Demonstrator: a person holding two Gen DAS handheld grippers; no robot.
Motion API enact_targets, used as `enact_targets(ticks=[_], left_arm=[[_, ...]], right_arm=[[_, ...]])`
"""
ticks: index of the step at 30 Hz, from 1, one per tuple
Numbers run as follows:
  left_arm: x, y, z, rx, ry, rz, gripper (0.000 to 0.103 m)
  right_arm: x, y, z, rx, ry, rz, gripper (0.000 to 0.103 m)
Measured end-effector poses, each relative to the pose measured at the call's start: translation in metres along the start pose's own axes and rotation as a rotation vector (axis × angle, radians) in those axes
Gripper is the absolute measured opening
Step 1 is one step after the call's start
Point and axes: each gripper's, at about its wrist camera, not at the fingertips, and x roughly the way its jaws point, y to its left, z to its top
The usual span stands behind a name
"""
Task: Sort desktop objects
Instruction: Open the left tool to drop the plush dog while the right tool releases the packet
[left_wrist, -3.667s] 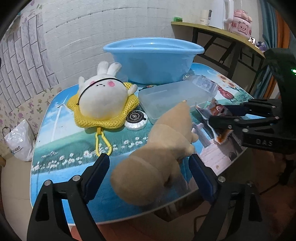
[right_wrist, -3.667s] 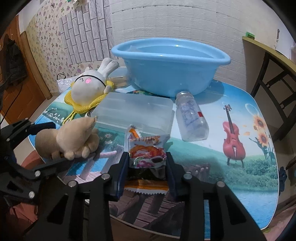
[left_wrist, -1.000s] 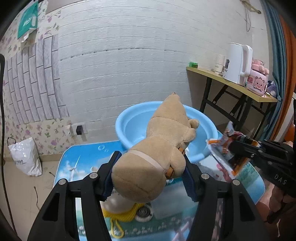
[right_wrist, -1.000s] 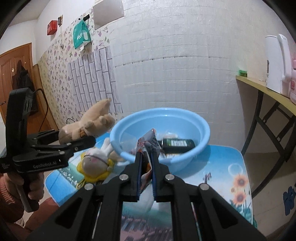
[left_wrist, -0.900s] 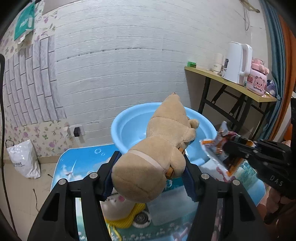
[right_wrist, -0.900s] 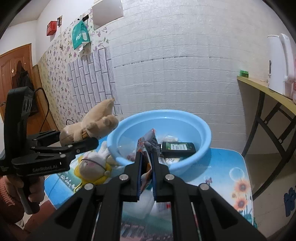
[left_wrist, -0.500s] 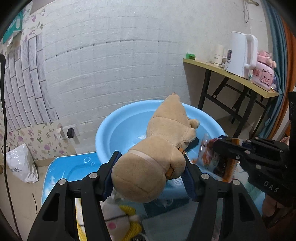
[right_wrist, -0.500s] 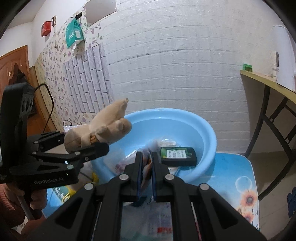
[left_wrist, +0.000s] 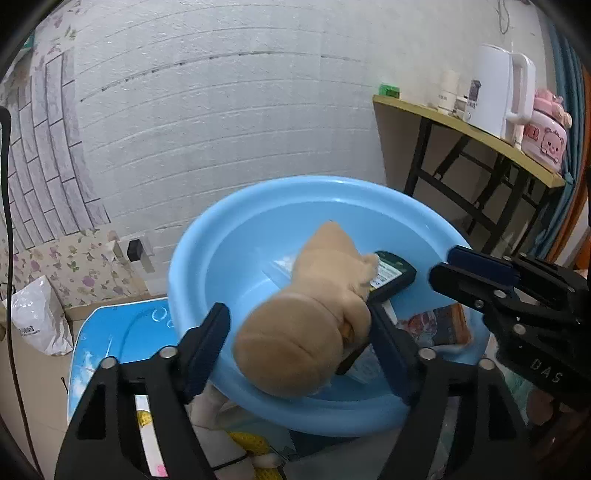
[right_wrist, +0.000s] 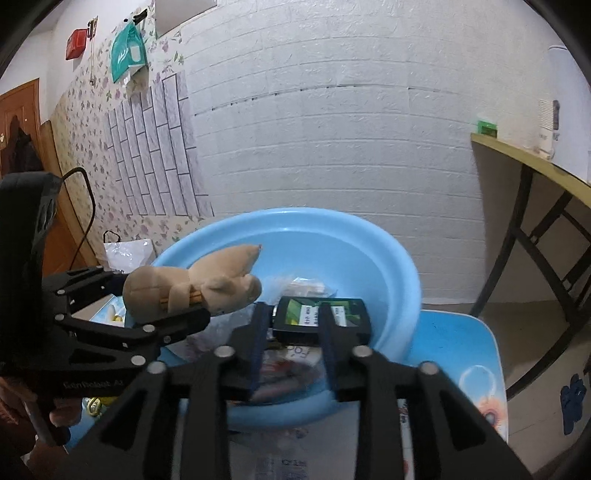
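On my far left a crinkled white plastic bag (left_wrist: 35, 325) sits on the floor against flowered wallpaper, beside a wall of white embossed brick panels (left_wrist: 221, 110); my left claw (left_wrist: 299, 336) is over the near rim of the round, smooth blue plastic basin (left_wrist: 192, 251), its blue-padded jaws opening; the tan plush toy (left_wrist: 314, 317), soft and stubby with a rounded rump toward me, is between them, clear of the left pad, and I cannot tell whether the right pad touches it; its head points down into the basin.

Inside the basin lies a flat dark green box (right_wrist: 321, 314) with a white label whose print is too small for me to read, and a glossy orange-red snack packet (left_wrist: 436, 325) lies on the basin floor beyond my right claw (right_wrist: 291, 332); those jaws are opening with a narrow gap, nothing pinched between them; the black frame of that claw reads "DAS".

The basin stands on a desk (right_wrist: 465, 354) covered in a glossy blue picture print with bubbles and a sunflower; a bit of yellow mesh (left_wrist: 247, 443) peeks from under the basin's near edge.

Far right, a wooden shelf on black legs (left_wrist: 480, 136) carries a white plastic kettle (left_wrist: 498, 88) and a pink box with a cartoon bear face (left_wrist: 546, 136).
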Motion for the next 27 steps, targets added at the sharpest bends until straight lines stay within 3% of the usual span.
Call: enact_targets(ticks=[8,14,17,27], left_arm=[[-0.018,0.007,-0.002,-0.013,-0.020,0.019,0.083],[-0.031,0.020,-0.008,-0.030,-0.029,0.064,0.084],[-0.033,0.025,-0.009,-0.037,-0.034,0.098,0.084],[-0.016,0.028,0.005,0.009,-0.049,0.200,0.087]], right_arm=[[-0.016,-0.020,-0.008,0.064,-0.007,-0.043,0.031],[-0.028,-0.029,-0.021,0.108,0.013,-0.071,0.043],[-0.035,-0.029,-0.024,0.106,0.016,-0.097,0.044],[-0.038,-0.024,-0.032,0.110,0.054,-0.093,0.044]])
